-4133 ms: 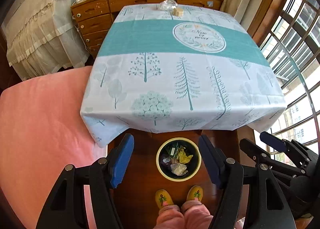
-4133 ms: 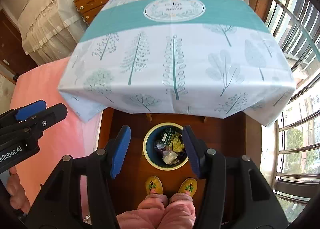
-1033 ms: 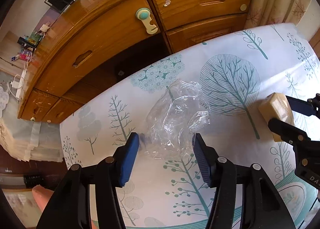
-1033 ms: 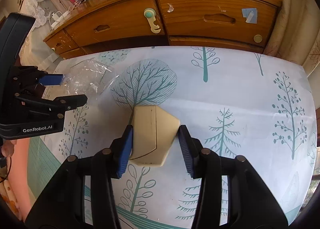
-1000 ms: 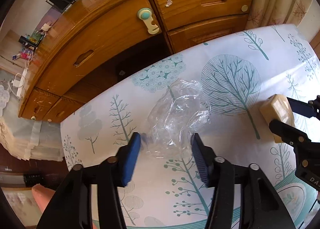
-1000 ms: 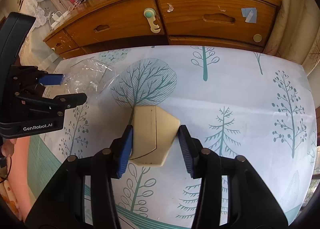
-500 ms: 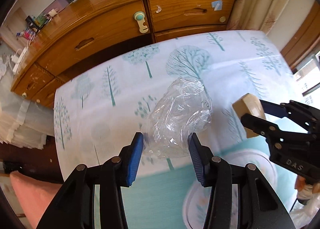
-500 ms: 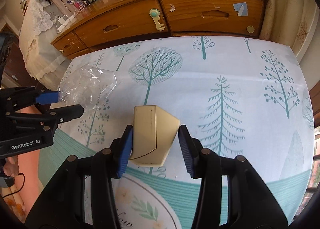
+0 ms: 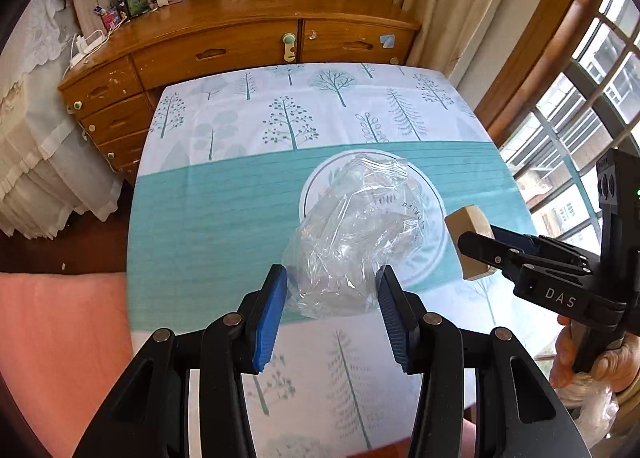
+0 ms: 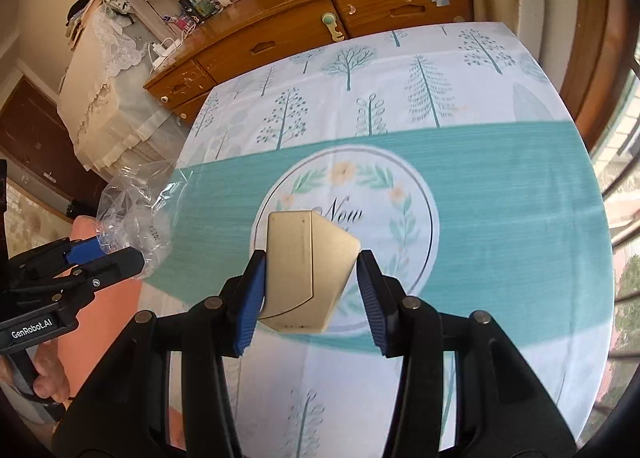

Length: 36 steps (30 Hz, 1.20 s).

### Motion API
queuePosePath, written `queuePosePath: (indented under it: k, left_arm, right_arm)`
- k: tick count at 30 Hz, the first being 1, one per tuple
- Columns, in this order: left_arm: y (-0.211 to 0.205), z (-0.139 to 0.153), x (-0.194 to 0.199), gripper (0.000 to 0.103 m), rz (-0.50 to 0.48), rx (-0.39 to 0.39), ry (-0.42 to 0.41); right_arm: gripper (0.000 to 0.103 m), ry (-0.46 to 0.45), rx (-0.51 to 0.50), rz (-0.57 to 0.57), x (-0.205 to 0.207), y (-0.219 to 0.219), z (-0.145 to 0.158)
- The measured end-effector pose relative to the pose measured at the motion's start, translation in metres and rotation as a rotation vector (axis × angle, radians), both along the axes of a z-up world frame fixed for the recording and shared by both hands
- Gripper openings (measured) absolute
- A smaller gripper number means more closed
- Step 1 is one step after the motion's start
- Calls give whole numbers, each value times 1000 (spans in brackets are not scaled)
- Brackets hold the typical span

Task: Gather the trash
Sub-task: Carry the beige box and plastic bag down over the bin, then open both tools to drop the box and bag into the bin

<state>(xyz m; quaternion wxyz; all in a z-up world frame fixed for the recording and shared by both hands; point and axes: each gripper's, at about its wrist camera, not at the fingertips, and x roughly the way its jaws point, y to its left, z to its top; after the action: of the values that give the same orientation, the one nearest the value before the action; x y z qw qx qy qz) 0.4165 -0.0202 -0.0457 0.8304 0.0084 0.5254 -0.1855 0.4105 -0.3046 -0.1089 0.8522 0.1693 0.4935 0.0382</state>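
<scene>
My left gripper (image 9: pixel 331 290) is shut on a crumpled clear plastic bag (image 9: pixel 356 234), which hangs in the air above the teal band of the tablecloth (image 9: pixel 224 218). In the right wrist view the same bag (image 10: pixel 140 218) sticks out of the left gripper (image 10: pixel 106 254) at the left edge. My right gripper (image 10: pixel 310 282) is shut on a beige cardboard box (image 10: pixel 308 270) with a slanted corner, held above the round flower print. The left wrist view shows that box (image 9: pixel 470 242) in the right gripper's fingers (image 9: pixel 492 244) at the right.
The table carries a white and teal tree-print cloth (image 10: pixel 500 194). Behind it stands a wooden dresser (image 9: pixel 240 42) with small items on top. A pink surface (image 9: pixel 60 338) lies to the left, a window (image 9: pixel 592 90) to the right. A hand (image 9: pixel 576 354) grips the right handle.
Both grippers have lifted off the far end of the table and pulled back toward the near side, carrying the bag and the box. The dresser now looks much farther away.
</scene>
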Motion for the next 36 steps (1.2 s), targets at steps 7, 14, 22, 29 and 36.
queuePosePath:
  k: [7,14,22,29,36]
  left_arm:
    - [44,3,-160,46,-20,-109,19]
    - [61,-40,-279,46,-42,-117,137]
    - [50,-130,-336,46,-66,-92,191]
    - [31,-245,-355,47,-41,-85,271]
    - [15,-361,-351,51,33,-64,302]
  right_arm:
    - [42,-31,14,-97,-172,55,10]
    - [42,66,-43,-116,-302,109,-11]
    - [42,228,-86,-100,-375,134,-89]
    - [42,318,-53,-123,-392,129,-187]
    - [42,366,-45,-131,-385,111,-293]
